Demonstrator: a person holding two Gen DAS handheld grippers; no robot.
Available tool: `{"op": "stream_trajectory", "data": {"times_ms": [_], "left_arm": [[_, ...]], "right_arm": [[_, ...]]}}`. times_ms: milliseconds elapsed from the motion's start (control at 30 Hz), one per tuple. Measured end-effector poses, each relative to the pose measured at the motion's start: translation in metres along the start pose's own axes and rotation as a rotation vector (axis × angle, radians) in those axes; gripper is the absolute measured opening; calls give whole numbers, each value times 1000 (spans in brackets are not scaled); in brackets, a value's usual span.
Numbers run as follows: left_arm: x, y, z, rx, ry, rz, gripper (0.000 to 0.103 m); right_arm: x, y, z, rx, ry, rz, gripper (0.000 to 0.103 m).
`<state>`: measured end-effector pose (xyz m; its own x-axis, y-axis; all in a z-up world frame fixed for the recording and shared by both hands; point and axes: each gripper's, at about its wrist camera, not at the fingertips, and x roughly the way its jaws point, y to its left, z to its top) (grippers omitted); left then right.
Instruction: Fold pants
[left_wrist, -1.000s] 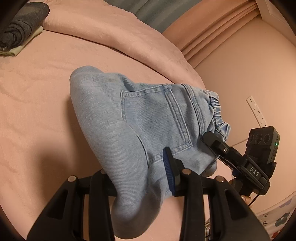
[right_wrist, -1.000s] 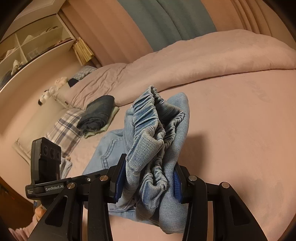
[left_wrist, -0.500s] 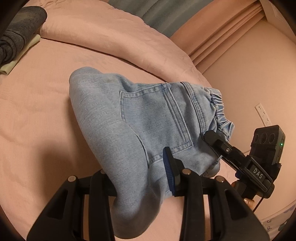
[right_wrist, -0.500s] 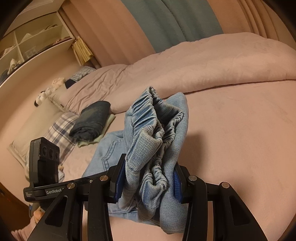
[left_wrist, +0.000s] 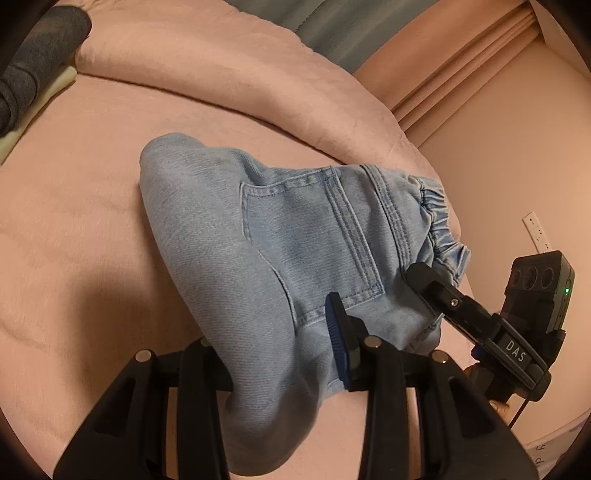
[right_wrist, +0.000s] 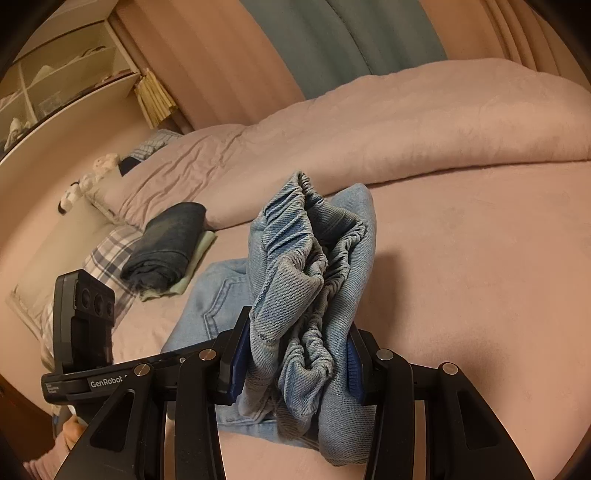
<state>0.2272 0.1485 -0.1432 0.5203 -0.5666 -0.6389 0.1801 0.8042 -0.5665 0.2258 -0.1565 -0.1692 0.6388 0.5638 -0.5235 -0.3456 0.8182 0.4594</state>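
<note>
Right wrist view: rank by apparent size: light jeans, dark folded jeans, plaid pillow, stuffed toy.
1. Light jeans, largest, but clamped in the right gripper next to the lens, so nearness inflates them.
2. Dark folded jeans and plaid pillow: look alike; pillow partly hidden, not ranked.
3. Stuffed toy, smallest and farthest.

A bed (right_wrist: 461, 258) covered in a pink sheet carries everything. Beyond the fingers (right_wrist: 236, 354), a rumpled pink duvet (right_wrist: 406, 125) lies heaped across its far side. To the left of the fingers, a rolled dark denim garment (right_wrist: 166, 243) rests on a folded pale green cloth (right_wrist: 199, 251), touching a plaid pillow (right_wrist: 107, 254). Light blue jeans (left_wrist: 258, 229) are bunched between the fingers, their lower part draping onto the sheet just in front.
</note>
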Motion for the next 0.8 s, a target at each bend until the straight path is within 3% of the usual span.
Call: {"op": "stream_trajectory", "data": {"times_ms": [200, 333, 400, 500, 667, 800], "left_arm": [[2, 12, -1, -29, 8, 4, 36], [5, 17, 0, -34, 15, 63, 37], [4, 21, -2, -45, 18, 82, 40], [-6, 23, -3, -35, -3, 146, 53], [-29, 22, 0, -20, -63, 170, 55], [-29, 8, 4, 22, -91, 149, 61]], "right_arm": [[11, -13, -3, 38, 31, -7, 46], [15, -31, -7, 85, 72, -44, 46], [17, -42, -9, 121, 88, -66, 53], [12, -57, -14, 181, 105, -107, 61], [-27, -69, -12, 214, 5, -121, 62], [-39, -40, 5, 66, -43, -79, 62]]}}
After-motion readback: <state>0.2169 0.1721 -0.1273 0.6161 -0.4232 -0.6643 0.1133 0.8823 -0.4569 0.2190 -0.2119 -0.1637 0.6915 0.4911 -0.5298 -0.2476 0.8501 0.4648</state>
